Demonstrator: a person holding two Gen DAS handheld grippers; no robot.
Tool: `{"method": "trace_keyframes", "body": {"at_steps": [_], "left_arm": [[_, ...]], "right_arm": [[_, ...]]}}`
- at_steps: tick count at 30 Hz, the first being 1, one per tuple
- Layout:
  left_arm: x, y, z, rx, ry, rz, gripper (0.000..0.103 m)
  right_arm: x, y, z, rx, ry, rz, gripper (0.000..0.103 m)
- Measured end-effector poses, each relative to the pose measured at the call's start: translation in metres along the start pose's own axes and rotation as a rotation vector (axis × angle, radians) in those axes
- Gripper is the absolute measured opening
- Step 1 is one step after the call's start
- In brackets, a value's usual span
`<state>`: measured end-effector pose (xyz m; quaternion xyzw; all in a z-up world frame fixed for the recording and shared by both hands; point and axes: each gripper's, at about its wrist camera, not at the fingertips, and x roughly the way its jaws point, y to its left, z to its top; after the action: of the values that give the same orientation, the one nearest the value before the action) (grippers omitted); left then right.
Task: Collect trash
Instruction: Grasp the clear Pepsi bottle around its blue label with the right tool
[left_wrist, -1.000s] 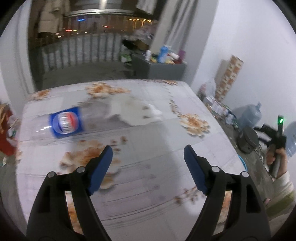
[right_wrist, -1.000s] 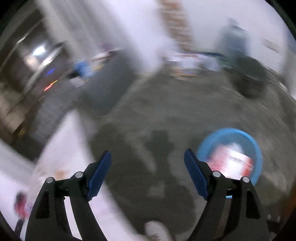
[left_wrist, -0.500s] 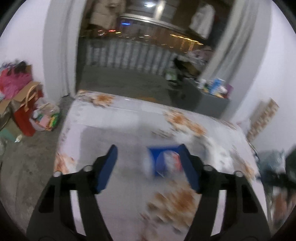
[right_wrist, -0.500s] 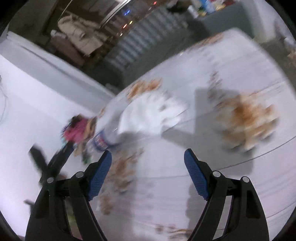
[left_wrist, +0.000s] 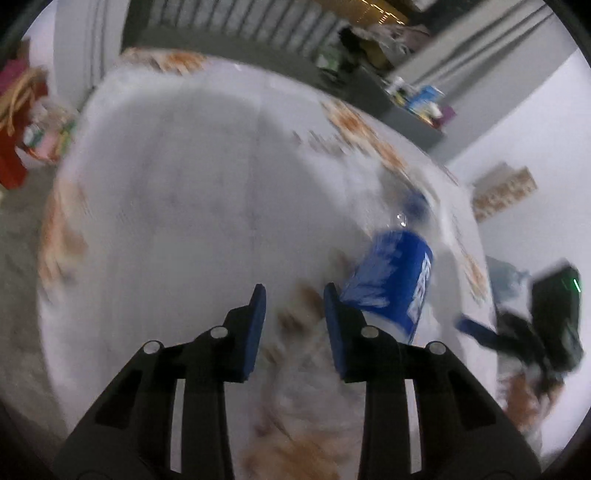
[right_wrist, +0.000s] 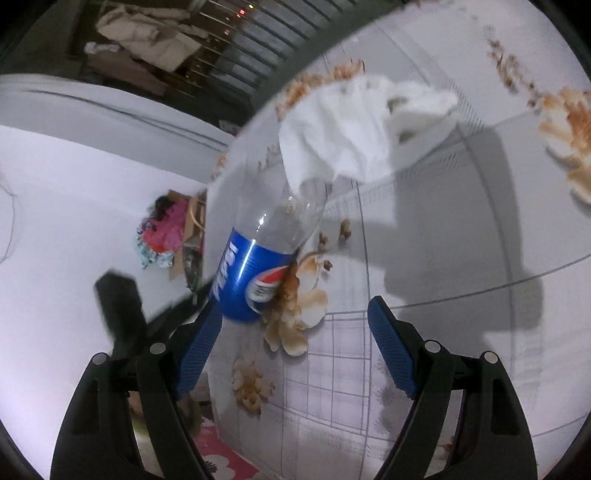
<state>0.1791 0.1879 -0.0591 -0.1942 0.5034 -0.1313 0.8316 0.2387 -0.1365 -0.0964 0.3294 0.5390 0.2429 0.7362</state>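
A clear plastic bottle with a blue label (right_wrist: 255, 266) lies on the flower-patterned table (right_wrist: 461, 221). A crumpled white tissue (right_wrist: 354, 122) lies at its neck end. My right gripper (right_wrist: 295, 325) is open above the table, its left finger next to the bottle's label end. In the blurred left wrist view the bottle (left_wrist: 391, 280) lies just right of my left gripper (left_wrist: 293, 306), whose jaws are narrowed with a gap and hold nothing. The other gripper (left_wrist: 543, 325) shows at the right edge.
The table's left edge drops to the floor, where a box of colourful clutter (right_wrist: 173, 232) stands. A grey cabinet with bottles (left_wrist: 413, 107) and a railing (left_wrist: 258, 26) lie beyond the table's far side.
Both grippers have swung in over the table toward the bottle. My left jaws have narrowed from wide open. The right gripper came from the floor and blue basket to the bottle.
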Motion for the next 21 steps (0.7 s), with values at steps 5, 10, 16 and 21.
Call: {"method": "trace_keyframes", "body": {"at_steps": [5,10,16,21], "left_arm": [[0.005,-0.024,-0.040,0.044,0.000,-0.064,0.029],[0.020,-0.034,-0.063,0.035,0.027,-0.077,0.029],[0.014,-0.042,-0.084,0.050,0.036,-0.079,0.029],[-0.004,-0.028,-0.089,0.015,0.006,-0.040,0.029]], "right_arm": [[0.024,0.003,-0.001,0.003,0.058,0.046,0.079],[0.041,0.008,0.000,-0.033,0.094,0.044,0.078],[0.057,0.015,-0.008,-0.106,0.160,0.018,0.060],[0.052,0.017,-0.020,-0.186,0.227,0.007,0.060]]}}
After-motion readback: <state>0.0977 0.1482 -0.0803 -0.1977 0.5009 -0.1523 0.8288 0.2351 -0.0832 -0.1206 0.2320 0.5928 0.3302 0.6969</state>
